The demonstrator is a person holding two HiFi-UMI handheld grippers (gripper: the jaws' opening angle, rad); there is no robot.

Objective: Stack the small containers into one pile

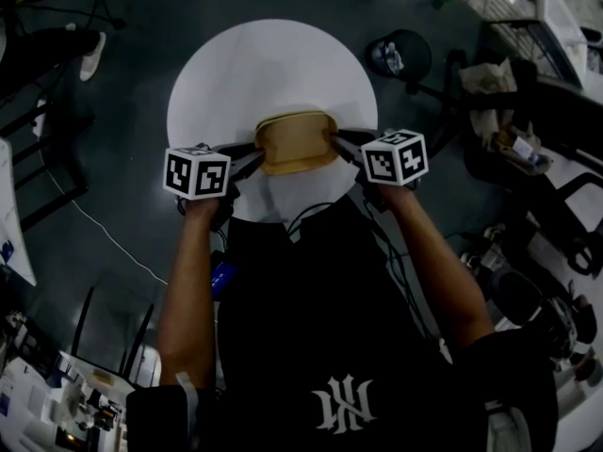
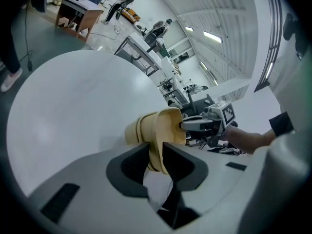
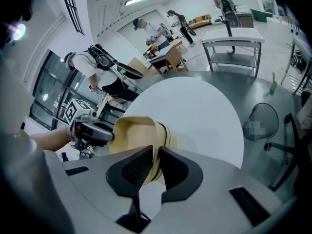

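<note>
Tan containers (image 1: 296, 142) sat nested as one pile over the near edge of the round white table (image 1: 236, 64). The left gripper (image 1: 252, 161) and right gripper (image 1: 344, 142) each pinched an opposite rim, probably to keep it level.

Both arms bare, reaching up from lower frame toward centre of head view. Left forearm (image 1: 187, 281) rises at left. Right forearm (image 1: 435, 257) at right leans inward. Left hand (image 1: 203, 211) grips handle under left marker cube (image 1: 196, 172); right hand (image 1: 391, 194) under right marker cube (image 1: 396, 156).

Left gripper (image 1: 252, 161) points right, right gripper (image 1: 341, 141) points left, tips facing at mid-frame, right slightly higher. Left jaws narrow, pinching rim of tan container stack (image 1: 297, 142). Right jaws narrow, clamped on opposite rim.
</note>
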